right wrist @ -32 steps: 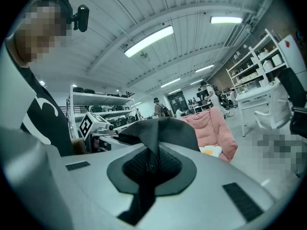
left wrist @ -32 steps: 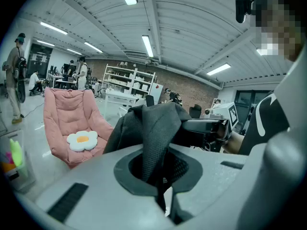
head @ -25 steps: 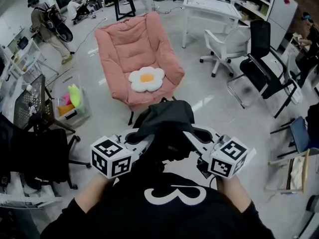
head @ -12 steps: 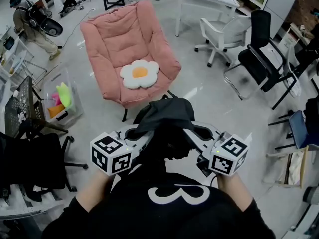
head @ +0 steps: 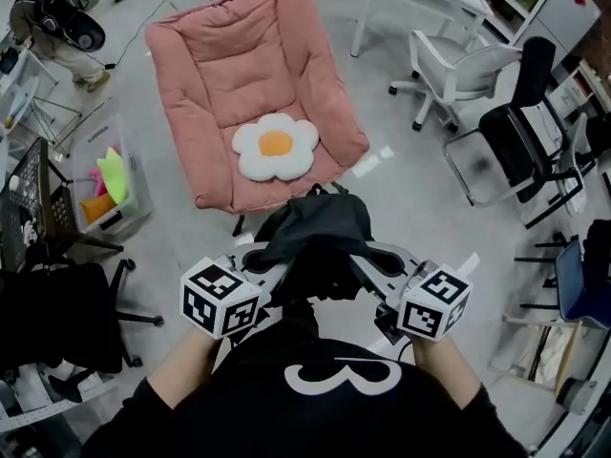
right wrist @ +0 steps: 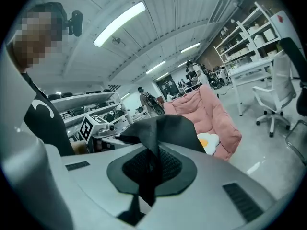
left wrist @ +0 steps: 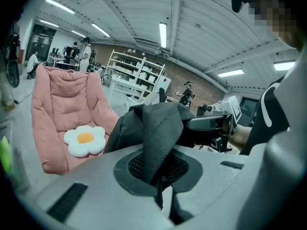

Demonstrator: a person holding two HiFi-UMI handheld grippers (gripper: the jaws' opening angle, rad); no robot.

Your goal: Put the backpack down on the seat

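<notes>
Black backpack hangs pinched between two hand-held grippers.

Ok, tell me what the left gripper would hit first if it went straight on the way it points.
The left gripper is shut on the black fabric backpack, so that comes first. Behind the bag, probably the right gripper facing it, though depth is unclear.

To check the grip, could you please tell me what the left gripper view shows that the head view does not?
Only the left gripper view: the left gripper shut on a fold of the black backpack, and ceiling lights. Only the head view: that gripper's marker cube and a black office chair. Both: the backpack and the pink armchair with its flower cushion.
</notes>
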